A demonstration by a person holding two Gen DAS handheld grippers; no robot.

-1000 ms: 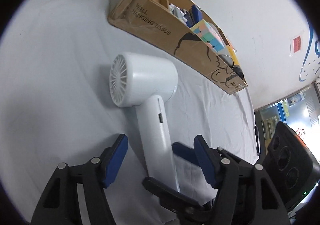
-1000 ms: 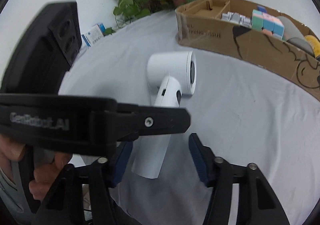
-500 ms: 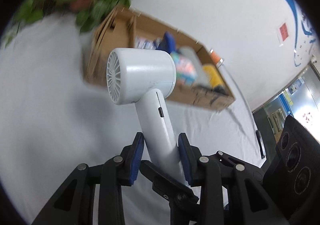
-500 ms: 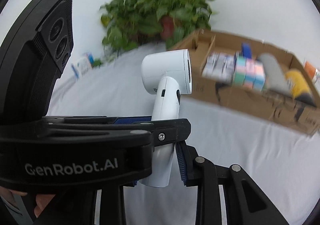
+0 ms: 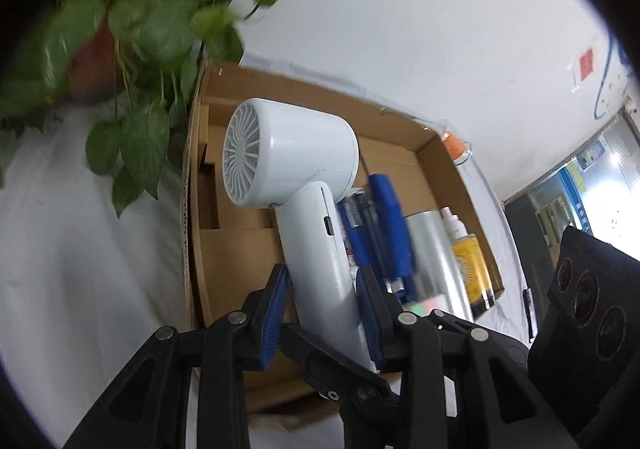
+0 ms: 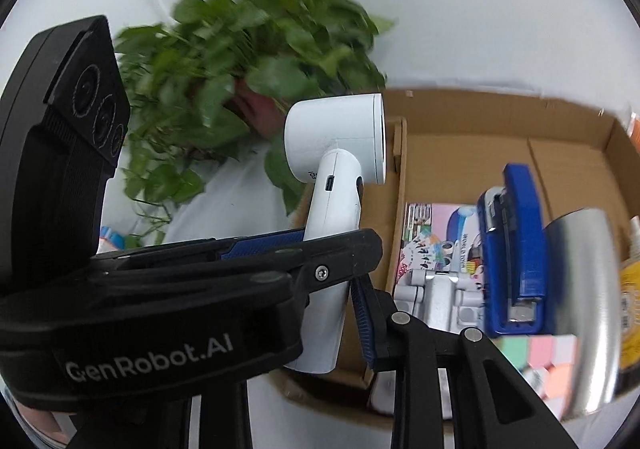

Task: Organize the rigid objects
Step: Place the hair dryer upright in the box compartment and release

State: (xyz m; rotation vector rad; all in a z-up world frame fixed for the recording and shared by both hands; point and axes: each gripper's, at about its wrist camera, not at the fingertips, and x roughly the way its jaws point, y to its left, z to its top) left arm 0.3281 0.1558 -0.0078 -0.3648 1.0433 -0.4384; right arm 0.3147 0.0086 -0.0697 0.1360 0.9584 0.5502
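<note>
Two grippers clamp one white hair dryer by its handle and hold it in the air above a cardboard box that stands on a white cloth; the left gripper squeezes the handle between its blue pads, and the right gripper pinches the same handle lower down, though only its right blue pad shows clearly. Both sets of jaws have just been closing onto that handle. Leaves of a potted plant spread behind the box, blurred. Inside the box lie a silver cylinder, a blue stapler, a yellow spray bottle, a printed packet whose small lettering is too blurred to read, and pastel cube blocks. "GenRobot.AI" is printed in white on the left gripper's black body, seen from the right wrist camera
</note>
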